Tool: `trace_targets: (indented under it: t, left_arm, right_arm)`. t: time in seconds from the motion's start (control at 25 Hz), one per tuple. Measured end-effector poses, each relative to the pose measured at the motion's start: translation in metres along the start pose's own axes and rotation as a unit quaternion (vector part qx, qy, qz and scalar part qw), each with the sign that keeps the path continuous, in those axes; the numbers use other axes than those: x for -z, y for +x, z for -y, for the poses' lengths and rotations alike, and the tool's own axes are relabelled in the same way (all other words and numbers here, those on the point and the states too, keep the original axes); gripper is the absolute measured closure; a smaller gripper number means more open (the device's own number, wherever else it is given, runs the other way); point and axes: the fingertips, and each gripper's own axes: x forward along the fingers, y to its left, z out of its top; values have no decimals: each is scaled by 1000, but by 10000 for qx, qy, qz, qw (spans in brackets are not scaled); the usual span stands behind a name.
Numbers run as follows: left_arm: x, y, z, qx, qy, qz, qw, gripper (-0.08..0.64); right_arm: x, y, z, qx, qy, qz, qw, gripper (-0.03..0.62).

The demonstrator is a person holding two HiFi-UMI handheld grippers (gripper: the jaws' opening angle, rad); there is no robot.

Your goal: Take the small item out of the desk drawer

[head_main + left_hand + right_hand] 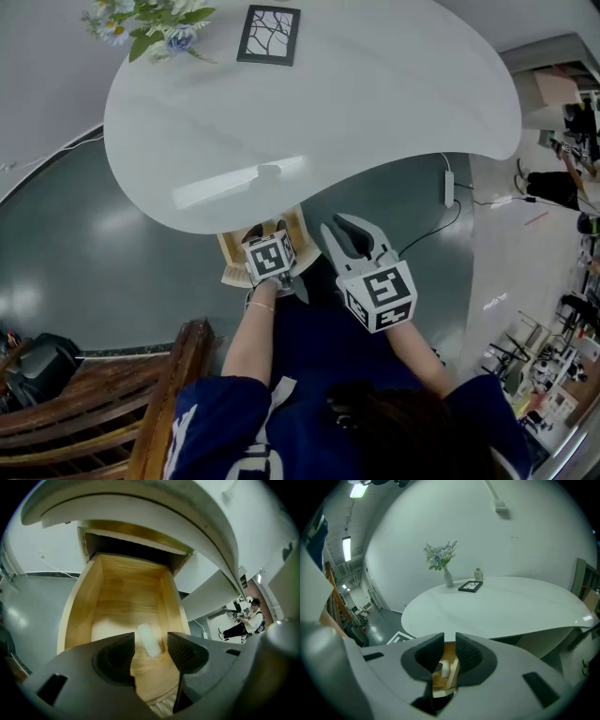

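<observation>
A wooden drawer (230, 255) stands pulled out from under the white table (375, 103). On its floor lies a small white item (149, 638), slightly blurred. My left gripper (268, 232) points steeply down into the drawer (82, 606). Its jaws stand open on either side of the item and do not touch it. My right gripper (336, 223) hovers just right of the drawer, above the person's lap. Its jaws are a narrow gap apart and hold nothing. Through that gap the right gripper view shows the drawer (438, 679) and the item (446, 669).
A vase of flowers (150, 23) and a black picture frame (269, 35) stand at the table's far edge. A wooden chair (122, 403) is at the person's left, with a black bag (33, 366) beyond it. A power strip (449, 187) and cable lie on the floor.
</observation>
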Motion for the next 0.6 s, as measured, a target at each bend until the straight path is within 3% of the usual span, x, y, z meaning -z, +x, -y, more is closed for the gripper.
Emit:
trace_targets:
  t: [0.2, 0.32, 0.44, 0.6]
  left_arm:
    - [3, 12, 4, -27, 180, -428, 9989, 354]
    - [1, 19, 6, -98, 899, -490, 9947, 354]
    - [5, 25, 5, -179, 1905, -744, 9787, 354]
    - [15, 38, 5, -175, 2262, -1076, 9680, 354]
  right_arm:
    - [7, -14, 7, 198, -39, 96, 9998, 513]
    - [7, -18, 9, 277, -111, 162, 9994, 515]
    - [7, -21, 11, 308, -65, 226, 9992, 516]
    - [14, -23, 22, 414, -30, 211, 9989, 518]
